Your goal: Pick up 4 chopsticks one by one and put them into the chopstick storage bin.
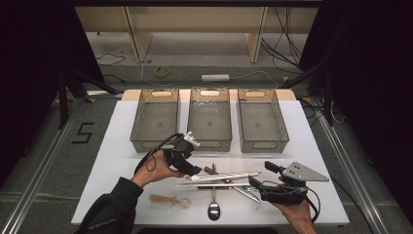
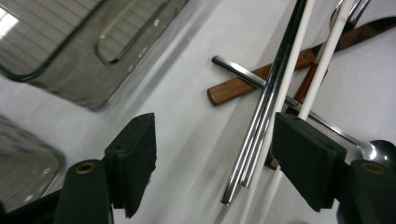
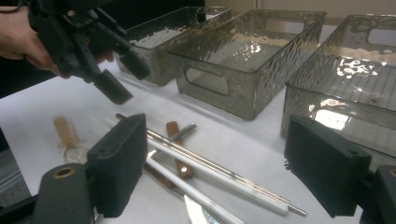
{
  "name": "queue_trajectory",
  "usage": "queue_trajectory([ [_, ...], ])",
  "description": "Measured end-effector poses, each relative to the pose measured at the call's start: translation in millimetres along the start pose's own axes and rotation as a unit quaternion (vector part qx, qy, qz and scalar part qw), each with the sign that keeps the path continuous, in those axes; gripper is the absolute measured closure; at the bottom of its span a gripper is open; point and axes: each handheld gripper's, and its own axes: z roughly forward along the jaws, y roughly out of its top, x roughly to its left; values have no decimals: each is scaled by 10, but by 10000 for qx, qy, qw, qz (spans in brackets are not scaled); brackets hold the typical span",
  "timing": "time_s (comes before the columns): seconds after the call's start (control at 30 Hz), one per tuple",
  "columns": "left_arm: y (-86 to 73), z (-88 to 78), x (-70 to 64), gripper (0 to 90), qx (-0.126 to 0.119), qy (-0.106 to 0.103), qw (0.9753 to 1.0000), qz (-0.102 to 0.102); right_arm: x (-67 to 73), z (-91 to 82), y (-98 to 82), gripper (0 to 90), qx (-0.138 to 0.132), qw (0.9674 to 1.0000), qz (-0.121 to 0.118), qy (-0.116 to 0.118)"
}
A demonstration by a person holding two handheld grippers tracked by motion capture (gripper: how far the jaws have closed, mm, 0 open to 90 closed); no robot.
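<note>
A loose pile of cutlery lies on the white table top (image 1: 114, 165): a pair of metal chopsticks (image 2: 261, 121), white chopsticks (image 2: 322, 60), a wooden-handled knife (image 2: 238, 86) and a metal spoon (image 1: 214, 209). My left gripper (image 1: 193, 169) hovers over the pile's left end, tilted down. Its jaws are open, and in the left gripper view (image 2: 215, 154) the metal chopsticks run between them untouched. My right gripper (image 1: 262, 174) rests at the pile's right end, open and with nothing between its jaws (image 3: 224, 163).
Three clear grey bins stand in a row behind the pile: left (image 1: 152, 145), middle (image 1: 209, 145) and right (image 1: 263, 145). A small plastic spoon with a tan handle (image 1: 170, 200) lies near the front edge. The table ends just behind my hands.
</note>
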Motion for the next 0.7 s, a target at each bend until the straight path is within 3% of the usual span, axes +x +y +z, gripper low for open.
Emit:
queue_trajectory([
  [0.13,34,104,10,334,313,-136,9994,81,-9,1,-2,225,17,10000,-4,8],
  [0.4,77,283,-45,411,664,-212,9968,380,-19,4,-5,226,37,10000,7,18],
  [0.7,119,332,-28,489,725,-310,9959,440,-19,4,-5,229,41,10000,-1,44],
])
